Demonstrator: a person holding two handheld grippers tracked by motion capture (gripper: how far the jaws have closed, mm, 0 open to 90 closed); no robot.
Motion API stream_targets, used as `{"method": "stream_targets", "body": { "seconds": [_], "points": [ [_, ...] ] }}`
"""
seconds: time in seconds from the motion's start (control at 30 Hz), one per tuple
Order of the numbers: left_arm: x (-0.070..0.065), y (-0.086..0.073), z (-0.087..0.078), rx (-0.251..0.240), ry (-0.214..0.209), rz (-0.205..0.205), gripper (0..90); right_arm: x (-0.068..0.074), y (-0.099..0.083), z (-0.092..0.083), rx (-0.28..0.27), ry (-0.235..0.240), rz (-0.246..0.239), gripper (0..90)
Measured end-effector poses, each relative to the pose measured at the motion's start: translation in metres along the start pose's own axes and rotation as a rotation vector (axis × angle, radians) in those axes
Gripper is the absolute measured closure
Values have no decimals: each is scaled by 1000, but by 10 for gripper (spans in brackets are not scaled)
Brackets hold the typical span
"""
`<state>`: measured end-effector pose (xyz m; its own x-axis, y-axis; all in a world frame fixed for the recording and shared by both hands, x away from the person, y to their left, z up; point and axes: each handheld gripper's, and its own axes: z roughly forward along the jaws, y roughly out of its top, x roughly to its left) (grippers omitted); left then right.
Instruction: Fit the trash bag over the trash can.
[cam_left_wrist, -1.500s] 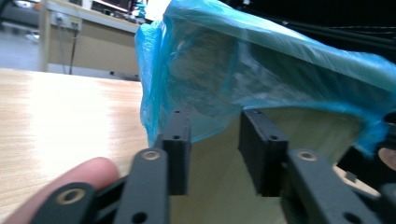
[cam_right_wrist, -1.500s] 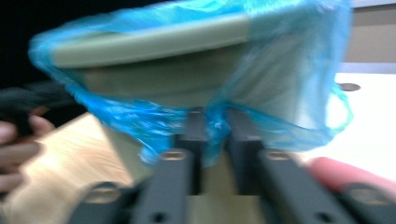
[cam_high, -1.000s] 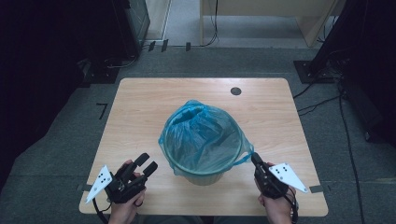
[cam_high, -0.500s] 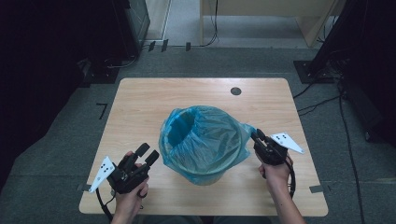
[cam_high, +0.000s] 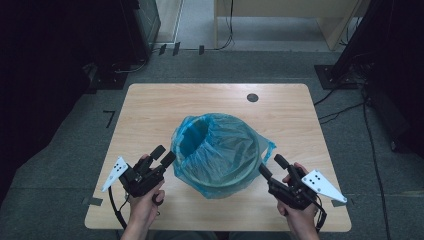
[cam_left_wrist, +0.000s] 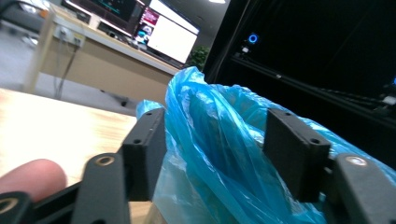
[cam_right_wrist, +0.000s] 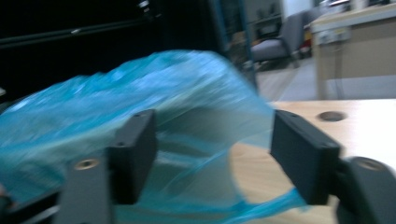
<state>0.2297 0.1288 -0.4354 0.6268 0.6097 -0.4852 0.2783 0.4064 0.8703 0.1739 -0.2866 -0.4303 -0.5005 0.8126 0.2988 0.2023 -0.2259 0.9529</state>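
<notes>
A round bin lined with a thin blue plastic bag (cam_high: 220, 150) stands on the pale wooden table (cam_high: 150, 115), between the two hand-held grippers. The bag's rim is gathered over the bin's edge, with a loose flap sticking out on the side nearest the right gripper's fingers.

The left gripper (cam_high: 163, 156), black with a grey three-cornered plate behind it, points at the bin's side. Its fingers are spread wide, the nearer fingertip just beside the bag. In the left gripper view (cam_left_wrist: 219, 149), crinkled blue plastic (cam_left_wrist: 219, 140) lies between and beyond the two black pads (cam_left_wrist: 144, 140), and it appears to brush the inner face of the left pad; whether it truly touches cannot be told. A fingertip of the person's hand (cam_left_wrist: 30, 175) shows at the lower left.

The right gripper (cam_high: 272, 166) also points at the bin, its fingers spread apart, tips close to the bag's loose flap. In the right gripper view (cam_right_wrist: 219, 154), which is blurred, blue plastic (cam_right_wrist: 140, 107) billows behind and between the open pads (cam_right_wrist: 135, 149), with bare table beyond the right pad.
</notes>
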Motion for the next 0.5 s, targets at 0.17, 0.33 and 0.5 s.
{"method": "stream_targets", "body": {
  "seconds": [0.17, 0.33, 0.5],
  "points": [
    [-2, -3, -4, 1, -20, 13, 595, 5, -8, 5, 9, 138, 10, 346],
    [-5, -8, -4, 32, -37, 47, 773, 0, -14, 7, 28, 257, 30, 658],
    [-5, -13, -4, 63, -6, 62, 874, 1, -18, 9, 60, 209, -10, 900]
  ]
}}
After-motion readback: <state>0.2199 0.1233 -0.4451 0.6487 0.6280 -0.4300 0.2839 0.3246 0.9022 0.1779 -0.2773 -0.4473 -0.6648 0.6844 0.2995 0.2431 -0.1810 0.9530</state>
